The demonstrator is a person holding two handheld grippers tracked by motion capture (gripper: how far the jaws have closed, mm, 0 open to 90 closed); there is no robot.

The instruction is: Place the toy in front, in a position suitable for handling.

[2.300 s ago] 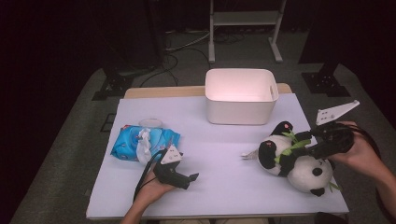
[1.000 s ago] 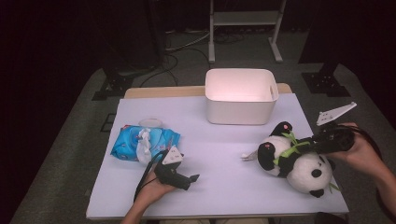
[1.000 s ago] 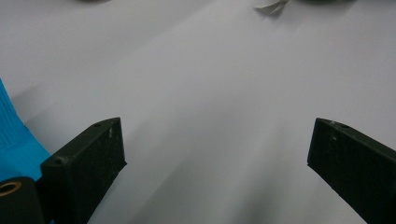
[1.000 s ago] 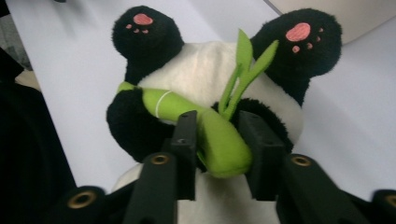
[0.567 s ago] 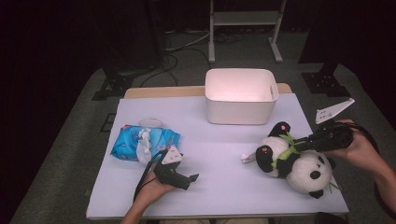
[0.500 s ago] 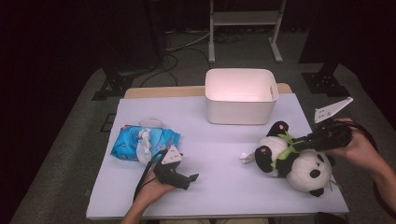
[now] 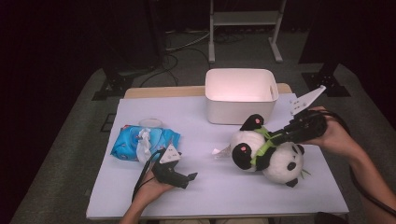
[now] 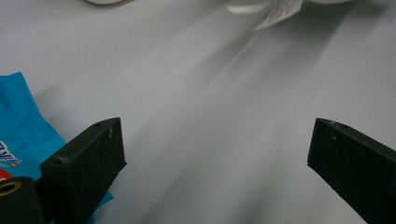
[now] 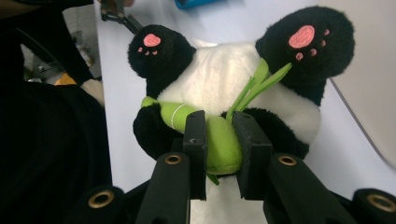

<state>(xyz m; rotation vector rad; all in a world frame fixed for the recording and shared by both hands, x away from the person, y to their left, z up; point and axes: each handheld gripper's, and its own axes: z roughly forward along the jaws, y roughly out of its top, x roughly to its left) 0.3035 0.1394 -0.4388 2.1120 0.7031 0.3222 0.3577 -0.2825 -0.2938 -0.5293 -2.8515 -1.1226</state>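
Observation:
A black-and-white plush panda [image 7: 280, 161] lies at the right of the table, its pink-soled feet toward the left. It hugs a green plush bamboo stalk [image 9: 223, 147]. My right gripper [image 7: 274, 136] reaches in from the right and is shut on that bamboo; its jaws have just been closing with the stalk between them. In the right gripper view both pads [image 9: 195, 135] squeeze the green stalk in front of the panda's white belly [image 9: 217, 79]. My left gripper [image 7: 188, 178] rests low near the front left, open, with bare table between its jaws [image 8: 217, 149].
A white bin [image 7: 240, 109] stands at the back, just behind the panda. A blue wipes pack [image 7: 133, 142] lies at the left, close behind the left gripper and beside its jaw [image 8: 18, 126]. The panda's white tag [image 7: 222, 151] trails leftward. The table's front edge [image 7: 210, 212] is near.
The right hand has drawn the panda a little left and toward the bin, lifting it slightly by the bamboo. The left hand has kept still.

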